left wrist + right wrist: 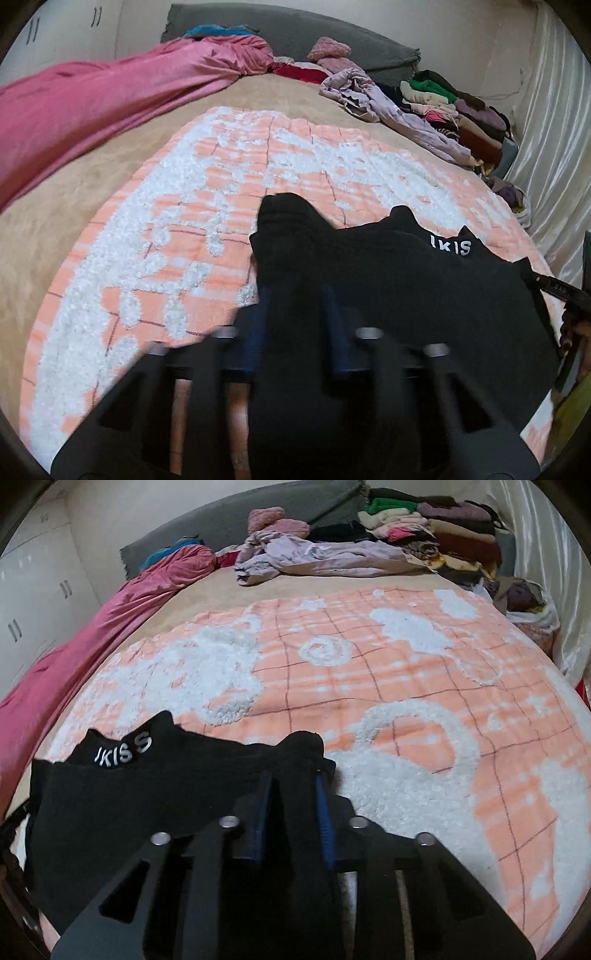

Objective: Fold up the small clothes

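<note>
Left wrist view: you have one black garment (424, 280) on the orange-and-white blanket (184, 229); your left gripper (295, 295), angled downward, pinches its left corner.

Right wrist view: your right gripper (293, 782), tilted down, pinches that garment's right corner.

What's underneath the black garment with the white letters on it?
The black garment is held up by both grippers over the peach and white blanket, which spreads out beneath it. Whatever sits directly below the cloth is covered and cannot be seen.

Each wrist view looks steeply down along its fingers, close over the bed. Both share the black garment (424, 280) (147, 794): 3 o'clock in the left view, 9 o'clock in the right.
</note>
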`<control>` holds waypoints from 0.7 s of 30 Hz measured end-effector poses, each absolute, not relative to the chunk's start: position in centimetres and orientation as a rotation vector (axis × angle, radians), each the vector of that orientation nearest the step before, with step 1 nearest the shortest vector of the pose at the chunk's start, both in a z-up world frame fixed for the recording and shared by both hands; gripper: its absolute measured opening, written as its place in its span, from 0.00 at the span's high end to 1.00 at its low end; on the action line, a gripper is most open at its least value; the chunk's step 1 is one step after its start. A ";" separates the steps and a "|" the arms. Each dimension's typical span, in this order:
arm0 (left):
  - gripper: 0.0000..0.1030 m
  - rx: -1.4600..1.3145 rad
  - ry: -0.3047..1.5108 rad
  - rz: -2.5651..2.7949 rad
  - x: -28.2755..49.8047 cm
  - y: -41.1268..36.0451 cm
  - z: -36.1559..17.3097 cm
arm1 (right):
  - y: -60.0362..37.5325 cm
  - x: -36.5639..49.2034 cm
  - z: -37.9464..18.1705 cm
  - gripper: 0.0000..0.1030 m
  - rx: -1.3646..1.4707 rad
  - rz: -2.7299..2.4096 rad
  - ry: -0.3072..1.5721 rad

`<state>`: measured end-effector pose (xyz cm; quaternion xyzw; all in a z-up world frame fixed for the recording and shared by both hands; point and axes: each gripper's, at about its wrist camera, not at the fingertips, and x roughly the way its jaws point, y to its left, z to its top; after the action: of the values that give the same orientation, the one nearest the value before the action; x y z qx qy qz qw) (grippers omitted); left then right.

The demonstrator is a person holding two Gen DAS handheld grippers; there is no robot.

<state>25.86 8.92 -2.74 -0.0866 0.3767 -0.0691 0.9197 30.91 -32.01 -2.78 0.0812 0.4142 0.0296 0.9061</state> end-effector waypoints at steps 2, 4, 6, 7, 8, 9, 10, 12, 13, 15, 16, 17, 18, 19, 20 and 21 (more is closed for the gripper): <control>0.94 -0.166 0.739 -0.141 25.4 8.9 -2.0 | -31.9 30.5 -2.2 0.86 0.151 0.068 0.831; 0.96 -0.165 0.690 -0.154 24.9 9.0 -0.9 | -32.1 30.2 -1.4 0.92 0.153 0.075 0.793; 0.96 -0.174 0.659 -0.171 24.6 9.1 0.2 | -32.4 29.7 0.1 0.92 0.153 0.088 0.731; 0.96 -0.177 0.644 -0.178 24.5 9.2 0.8 | -32.4 29.6 0.7 0.92 0.143 0.089 0.709; 0.96 -0.175 0.633 -0.181 24.5 9.1 1.0 | -32.3 29.7 1.1 0.92 0.131 0.089 0.698; 0.96 -0.163 0.622 -0.176 24.6 9.1 1.2 | -32.2 29.9 1.3 0.92 0.115 0.084 0.692; 0.96 -0.152 0.623 -0.170 24.8 9.0 1.1 | -32.2 30.2 1.4 0.92 0.099 0.074 0.692; 0.96 -0.135 0.638 -0.155 25.5 8.8 0.4 | -32.1 31.0 1.0 0.92 0.083 0.065 0.706; 0.96 -0.131 0.658 -0.146 26.1 8.9 -0.3 | -32.1 31.4 0.7 0.92 0.078 0.056 0.716; 0.96 -0.120 0.701 -0.132 27.0 8.9 -1.6 | -31.9 32.2 -0.4 0.92 0.061 0.039 0.747; 0.96 -0.112 0.718 -0.129 27.3 8.9 -2.1 | -31.7 32.6 -1.1 0.92 0.042 0.022 0.767; 0.96 -0.111 0.730 -0.128 27.4 8.9 -2.4 | -31.6 32.8 -1.6 0.92 0.035 0.012 0.783; 0.96 -0.116 0.747 -0.126 27.7 9.0 -2.9 | -31.6 33.0 -2.3 0.92 0.026 -0.003 0.807; 0.95 -0.115 0.755 -0.125 27.7 9.0 -3.1 | -31.4 33.1 -2.8 0.92 0.011 -0.019 0.825; 0.95 -0.110 0.760 -0.121 27.8 8.9 -3.2 | -31.3 33.2 -3.2 0.92 0.000 -0.027 0.832; 0.94 -0.104 0.763 -0.119 27.8 8.8 -3.3 | -31.1 33.2 -3.4 0.91 -0.016 -0.034 0.837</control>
<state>27.80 8.85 -3.29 -0.0507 0.3718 -0.0580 0.9251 33.23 -31.06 -3.38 -0.0080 0.4063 -0.0166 0.9135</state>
